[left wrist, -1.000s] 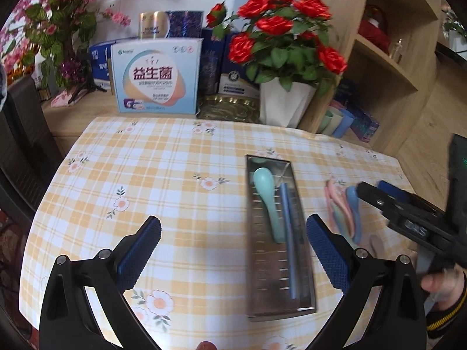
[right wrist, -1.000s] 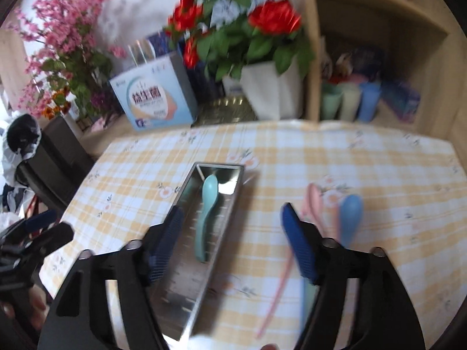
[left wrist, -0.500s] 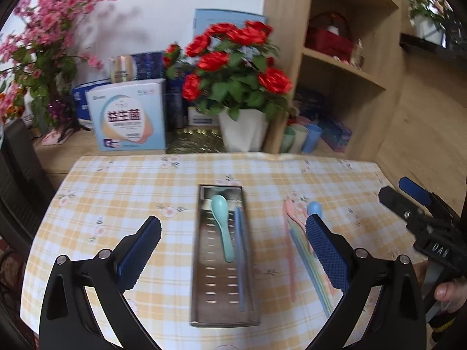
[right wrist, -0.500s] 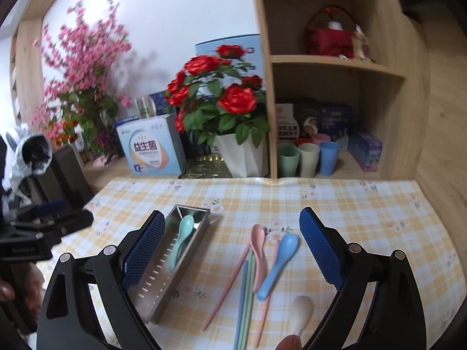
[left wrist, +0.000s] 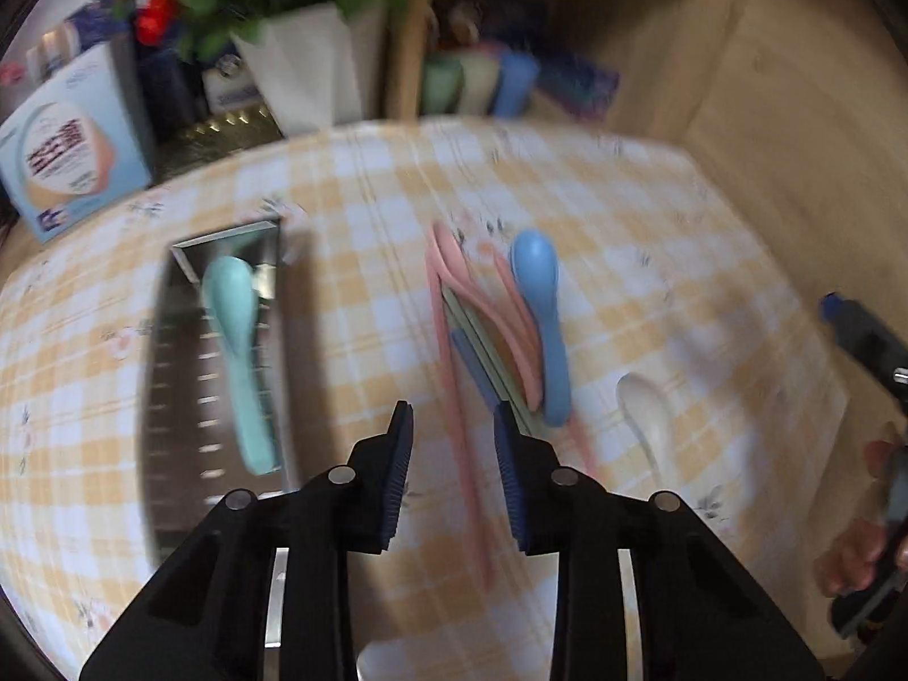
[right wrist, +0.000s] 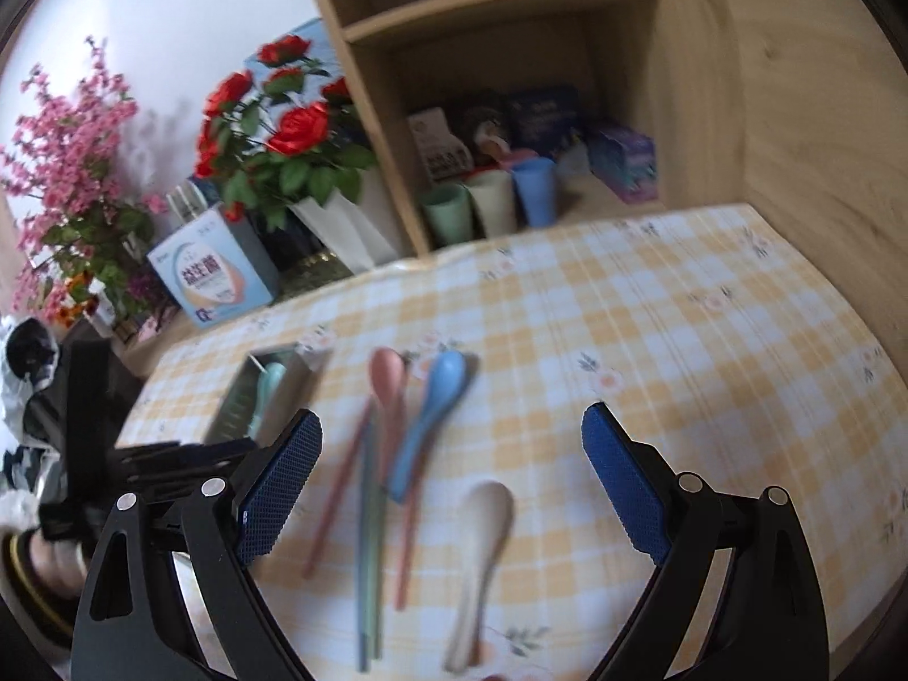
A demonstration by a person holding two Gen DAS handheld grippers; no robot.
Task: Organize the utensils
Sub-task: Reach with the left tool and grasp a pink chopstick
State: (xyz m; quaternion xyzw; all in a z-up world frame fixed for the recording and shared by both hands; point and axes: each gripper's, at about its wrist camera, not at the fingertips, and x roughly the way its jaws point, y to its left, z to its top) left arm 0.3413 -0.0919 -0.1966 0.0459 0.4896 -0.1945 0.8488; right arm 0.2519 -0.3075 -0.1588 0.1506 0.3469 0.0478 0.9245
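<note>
Utensils first: in my left wrist view a teal spoon (left wrist: 235, 340) already lies in the steel tray (left wrist: 170, 397) at left — the blue spoon (left wrist: 539, 318) and pink chopsticks (left wrist: 454, 397) wait mid-frame. My left gripper (left wrist: 451, 454) has just been narrowing, nothing between its jaws. Right wrist view: right gripper (right wrist: 454, 482) spread wide, empty, over the cream spoon (right wrist: 482, 556) — most sorting remains, I judge.

My left hand-held gripper (left wrist: 451, 442) has a matte black frame that forks into two angular arms, each carrying round silver screw heads near the knuckles, and its fingers (left wrist: 400, 471) are faced with dark blue knurled pads. My right hand-held gripper (right wrist: 451, 471) is built the same, with brighter blue dimpled pads. I see a dark cuff with yellow stripes (right wrist: 25, 596) at my left wrist.
</note>
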